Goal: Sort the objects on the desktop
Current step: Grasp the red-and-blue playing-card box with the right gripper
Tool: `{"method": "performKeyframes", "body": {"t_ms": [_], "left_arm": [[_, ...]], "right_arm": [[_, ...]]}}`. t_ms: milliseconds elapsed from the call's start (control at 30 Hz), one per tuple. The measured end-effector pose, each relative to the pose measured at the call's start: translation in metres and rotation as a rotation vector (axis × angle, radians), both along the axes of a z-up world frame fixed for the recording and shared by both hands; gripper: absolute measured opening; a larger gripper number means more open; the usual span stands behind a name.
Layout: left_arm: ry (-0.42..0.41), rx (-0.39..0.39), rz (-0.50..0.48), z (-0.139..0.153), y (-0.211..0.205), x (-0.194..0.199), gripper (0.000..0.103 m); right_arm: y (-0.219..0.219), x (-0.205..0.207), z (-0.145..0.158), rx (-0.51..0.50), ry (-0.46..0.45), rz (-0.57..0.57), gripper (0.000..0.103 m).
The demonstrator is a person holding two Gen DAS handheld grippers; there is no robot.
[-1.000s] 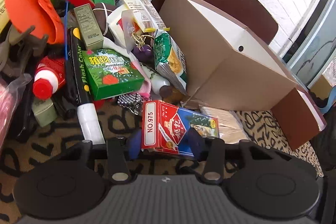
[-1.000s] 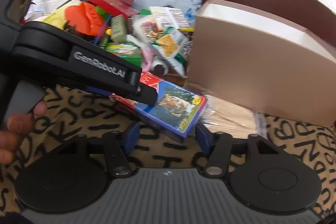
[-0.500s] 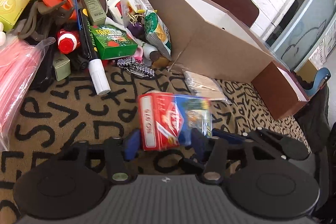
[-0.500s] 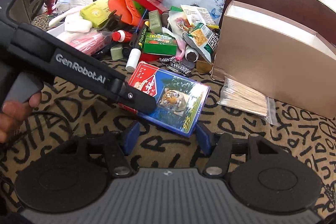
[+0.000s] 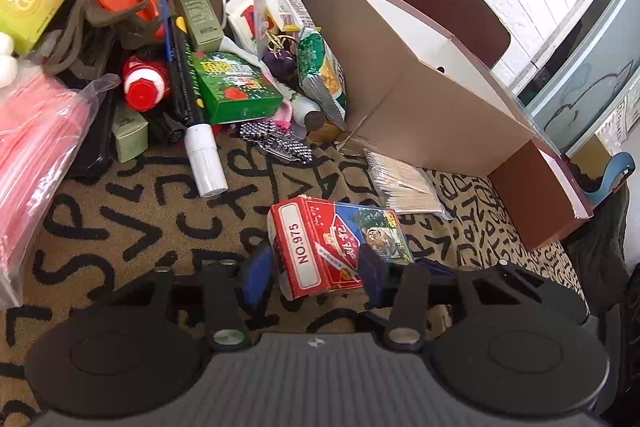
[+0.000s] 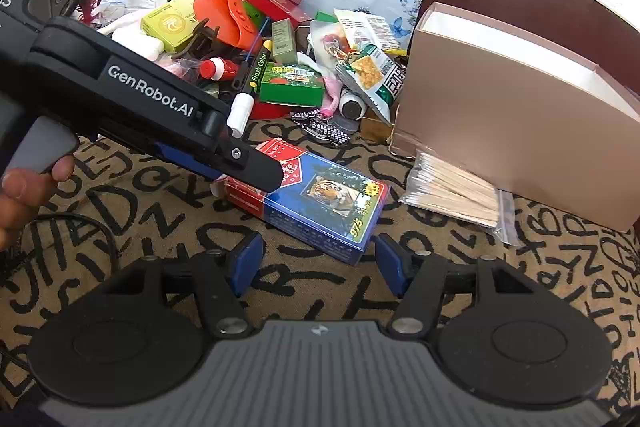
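Lowest in the left wrist view, the left tool (image 5: 316,267) has its blue pads on either side of a red and blue card box with a tiger picture (image 5: 340,243); its jaws are closing, and the pads look to be against the box's two sides. In the right wrist view the same box (image 6: 316,199) sits at mid-frame on the desk, covered with a tan cloth printed in black letters (image 6: 120,211), with the left tool's black finger over its upper left corner. The right tool (image 6: 316,263) hangs just below the box's near corner, spread wide with nothing between its pads. A hand (image 6: 24,187) grips the left tool's trigger at the left edge.

The cloth lies bare along the bottom and lower right of both views.

Just right of the box lies a clear bag of thin wooden sticks (image 6: 452,191), touching the foot of a tall tan cardboard box (image 6: 516,131) that walls off the right side. Behind, at upper centre, a crowded heap closes the far side: a black marker with a white cap (image 6: 248,91), a green carton (image 6: 292,87), and an orange silicone piece (image 6: 224,15).
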State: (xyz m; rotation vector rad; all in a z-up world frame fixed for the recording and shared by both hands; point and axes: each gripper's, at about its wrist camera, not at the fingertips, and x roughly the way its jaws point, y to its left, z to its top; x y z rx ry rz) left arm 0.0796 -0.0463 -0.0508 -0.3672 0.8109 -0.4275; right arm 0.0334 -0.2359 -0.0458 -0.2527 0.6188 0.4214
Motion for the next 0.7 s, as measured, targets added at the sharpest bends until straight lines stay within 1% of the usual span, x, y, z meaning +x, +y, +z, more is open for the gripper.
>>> {"method": "performKeyframes", "body": {"t_ms": [200, 333, 467, 600, 700], "left_arm": [[-0.001, 0.006, 0.018, -0.002, 0.000, 0.005, 0.044], [-0.001, 0.014, 0.003, -0.002, 0.000, 0.006, 0.040], [-0.009, 0.020, 0.009, -0.003, -0.002, 0.007, 0.041], [-0.023, 0.038, -0.005, -0.004, -0.005, 0.008, 0.042], [-0.032, 0.051, -0.006, -0.004, -0.007, 0.005, 0.038]], "right_arm": [[0.000, 0.005, 0.001, 0.009, 0.006, -0.001, 0.061], [-0.002, 0.012, 0.000, 0.028, 0.020, -0.006, 0.061], [-0.002, 0.014, -0.001, 0.032, 0.029, 0.003, 0.061], [-0.002, 0.017, -0.003, 0.032, 0.029, -0.001, 0.060], [-0.001, 0.017, -0.004, 0.032, 0.027, -0.009, 0.058]]}}
